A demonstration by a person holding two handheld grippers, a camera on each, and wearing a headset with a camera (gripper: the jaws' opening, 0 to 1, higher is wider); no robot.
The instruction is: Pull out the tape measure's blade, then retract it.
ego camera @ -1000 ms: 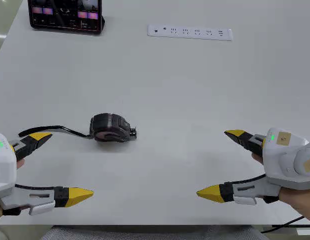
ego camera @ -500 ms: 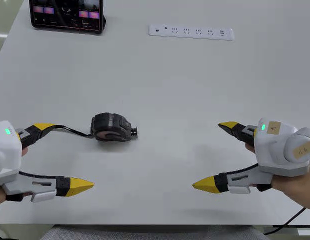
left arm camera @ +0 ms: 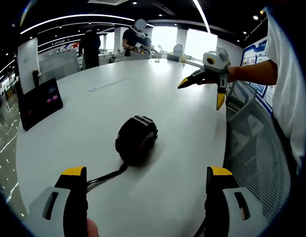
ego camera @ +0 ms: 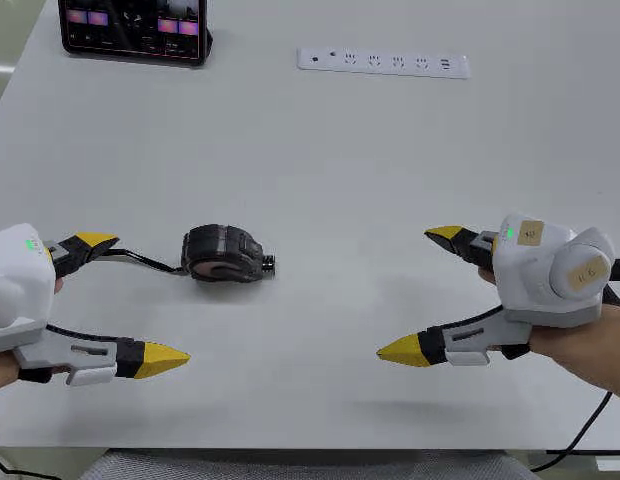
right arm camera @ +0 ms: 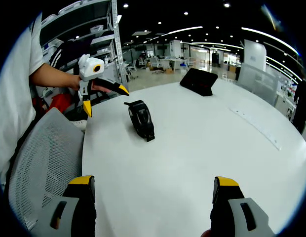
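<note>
Tape measure point(ego camera: 223, 254): lying on the tabletop point(ego camera: 340, 150), blade in, just beside the left jaws.
Left gripper point(ego camera: 140, 297): jaws wide apart, holding nothing.
Right gripper point(ego camera: 406, 292): jaws wide apart, holding nothing.

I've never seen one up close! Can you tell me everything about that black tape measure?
The tape measure is a rounded black case, rubbery-looking, resting on the white table. A small hook pokes out at its right end in the head view; the blade is all inside. A thin black strap trails from the other end toward the open left hand-held gripper; whether they touch, I cannot tell. Nothing grips the case.
</note>
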